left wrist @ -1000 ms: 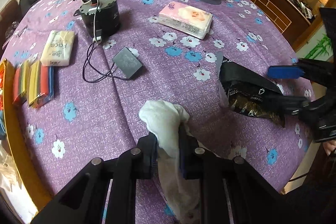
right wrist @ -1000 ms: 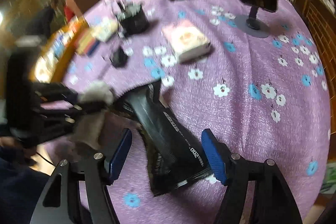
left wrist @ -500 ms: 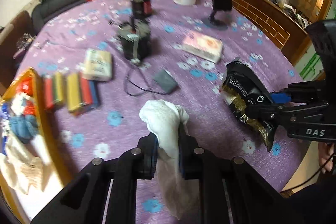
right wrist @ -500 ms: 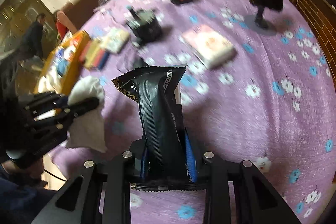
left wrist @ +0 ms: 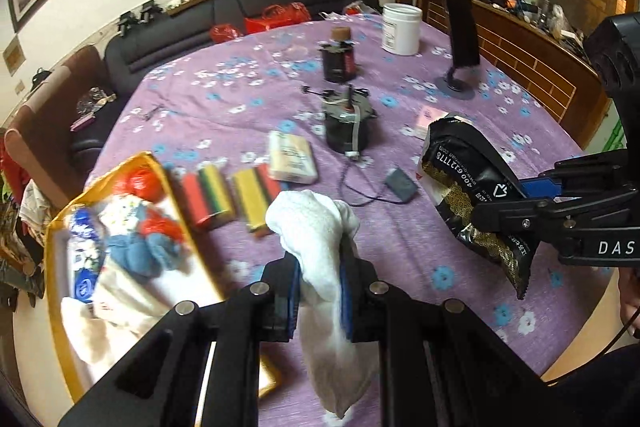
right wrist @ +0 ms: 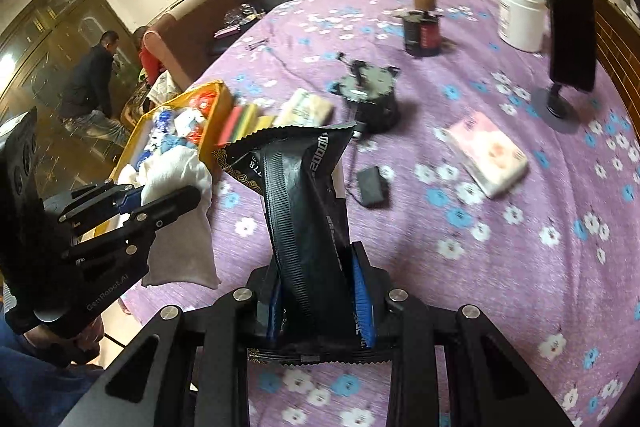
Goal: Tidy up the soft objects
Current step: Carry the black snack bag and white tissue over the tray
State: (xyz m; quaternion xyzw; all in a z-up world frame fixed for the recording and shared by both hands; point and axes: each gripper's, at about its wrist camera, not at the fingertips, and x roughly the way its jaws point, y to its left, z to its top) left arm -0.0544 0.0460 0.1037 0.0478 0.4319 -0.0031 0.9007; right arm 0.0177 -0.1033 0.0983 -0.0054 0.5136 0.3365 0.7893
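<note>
White cloth (left wrist: 320, 247): clamped in left tongs (left wrist: 320, 291) — hanging above counter (left wrist: 400, 235), beside yellow box (left wrist: 60, 227).
Black packet (right wrist: 308, 211): pinched upright in right tongs (right wrist: 320, 291) — clear of counter.
Yellow box: soft items inside, at counter's left edge.
Sponges (left wrist: 232, 195): just beside box.

The left black hand-held gripper (left wrist: 320, 291) is built from matte black plastic linkage bars, joined by round silver screw heads. Blue pads (left wrist: 295, 291) are fitted along the inner faces of its fingers. On its side, seen from the right wrist view, the white lettering "GenRobot.AI" is printed. The right black hand-held gripper (right wrist: 320, 303) is made of the same black bars and silver screws, with ribbed blue pads (right wrist: 362, 303) on the fingers. The white letters "DAS" are shown on its side in the left wrist view. Dark blue sleeve fabric is seen at the frame's lower left.
</note>
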